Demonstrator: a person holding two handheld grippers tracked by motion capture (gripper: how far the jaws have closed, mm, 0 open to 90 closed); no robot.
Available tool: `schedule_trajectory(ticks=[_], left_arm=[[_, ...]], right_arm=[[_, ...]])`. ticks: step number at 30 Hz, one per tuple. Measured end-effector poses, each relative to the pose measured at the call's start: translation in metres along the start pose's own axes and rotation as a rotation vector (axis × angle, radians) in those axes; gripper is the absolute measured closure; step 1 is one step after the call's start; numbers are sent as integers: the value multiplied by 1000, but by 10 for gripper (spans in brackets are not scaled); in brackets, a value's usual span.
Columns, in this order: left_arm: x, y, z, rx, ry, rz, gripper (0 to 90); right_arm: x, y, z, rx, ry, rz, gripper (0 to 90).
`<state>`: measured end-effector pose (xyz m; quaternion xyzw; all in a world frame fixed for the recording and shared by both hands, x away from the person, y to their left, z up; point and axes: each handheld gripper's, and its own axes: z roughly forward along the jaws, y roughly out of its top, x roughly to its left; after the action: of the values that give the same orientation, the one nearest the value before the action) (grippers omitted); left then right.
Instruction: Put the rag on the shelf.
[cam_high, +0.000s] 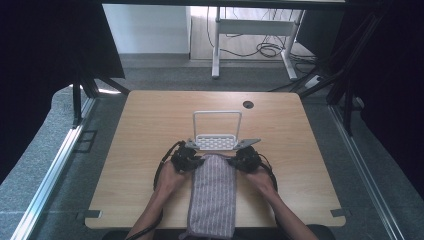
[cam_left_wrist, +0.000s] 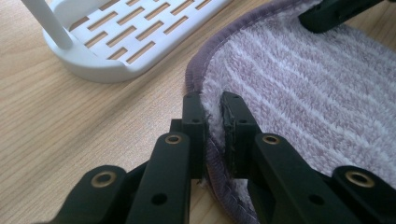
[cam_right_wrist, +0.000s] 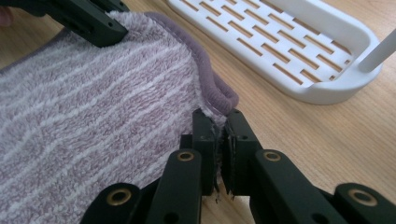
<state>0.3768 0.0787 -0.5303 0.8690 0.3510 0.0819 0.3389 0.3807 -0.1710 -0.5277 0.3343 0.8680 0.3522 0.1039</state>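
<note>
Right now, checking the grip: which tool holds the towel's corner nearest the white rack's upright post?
Both views show a post, so I cannot tell. The left tool and right tool each pinch a far corner of the towel beside the rack.

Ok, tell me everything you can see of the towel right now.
The towel is a fluffy purple-grey cloth with thin pale stripes running its length and a darker stitched hem. It lies as a long strip on the wooden table, its near end hanging over the table's near edge. Its far end sits just short of the white rack, apart from it. The left gripper pinches one far corner and the right gripper the other, each shut on the hem.
</note>
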Motion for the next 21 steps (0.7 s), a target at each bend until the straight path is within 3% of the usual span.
schedule_trajectory(ticks=[21], left_arm=[[-18,37,-60,-162,37,81,813]], right_arm=[[4,36,-62,-146,35,-36,838]])
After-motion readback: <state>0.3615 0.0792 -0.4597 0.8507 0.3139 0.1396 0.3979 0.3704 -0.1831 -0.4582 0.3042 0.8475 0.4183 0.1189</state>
